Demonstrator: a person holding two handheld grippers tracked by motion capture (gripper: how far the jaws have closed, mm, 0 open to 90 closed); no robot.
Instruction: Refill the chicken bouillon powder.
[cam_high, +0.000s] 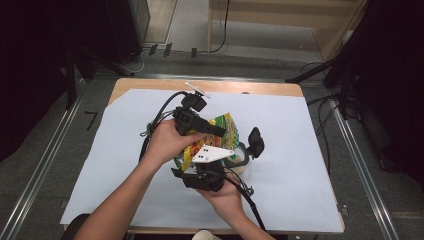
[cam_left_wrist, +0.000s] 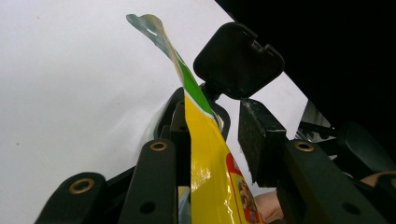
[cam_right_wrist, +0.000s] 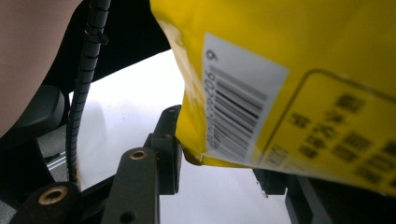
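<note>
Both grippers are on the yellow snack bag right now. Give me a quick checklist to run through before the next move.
1. Left gripper has the yellow snack bag between its jaws: ok, though the right-hand pad stands off the film, so a firm pinch: cannot tell.
2. Right gripper on the bag's lower edge: ok; the bag sits between its jaws, pad contact on the far side: cannot tell.
3. Bag lifted off the white sheet: ok, in the high view it hangs between the hands.
4. Bag top sealed: cannot tell.
5. Cable clear of the bag: ok.
</note>
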